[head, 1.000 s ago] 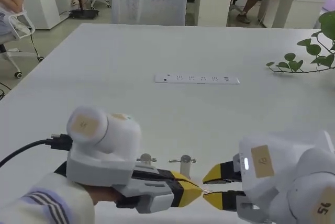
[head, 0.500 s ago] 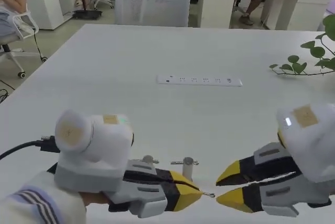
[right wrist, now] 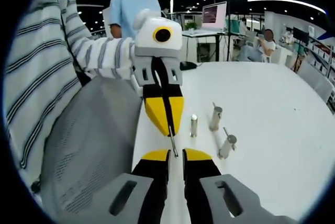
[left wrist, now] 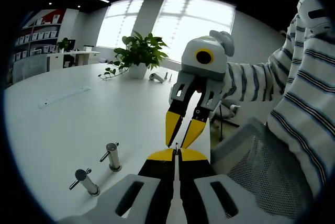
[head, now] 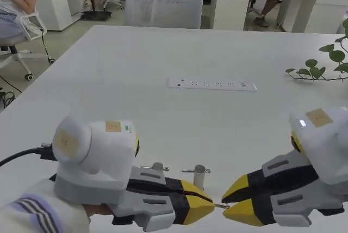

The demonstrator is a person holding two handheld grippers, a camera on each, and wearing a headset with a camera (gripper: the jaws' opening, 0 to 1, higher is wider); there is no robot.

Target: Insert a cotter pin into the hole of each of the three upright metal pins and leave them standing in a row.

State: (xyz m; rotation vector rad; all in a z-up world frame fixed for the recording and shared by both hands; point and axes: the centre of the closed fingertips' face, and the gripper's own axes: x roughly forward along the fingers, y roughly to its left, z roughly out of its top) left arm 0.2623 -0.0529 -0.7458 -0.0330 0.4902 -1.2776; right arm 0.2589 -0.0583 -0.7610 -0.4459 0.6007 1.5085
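The cotter pin (right wrist: 171, 136) is clamped in the closed jaws of the left gripper (head: 210, 204). Its free end reaches between the slightly parted jaws of the right gripper (head: 226, 206), at the near edge of the white table (head: 163, 108); contact there is unclear. Just beyond stand the bare metal pin (right wrist: 193, 125) and two fitted metal pins (right wrist: 215, 118), each crossed by its own cotter pin. The writing on the grippers' yellow stickers (head: 318, 117) is unreadable. A power strip (head: 212, 85) lies farther off.

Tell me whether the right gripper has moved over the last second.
Yes. Judged against the power strip, the right gripper has swung its body out to the right; its open tips remain close to the left gripper.
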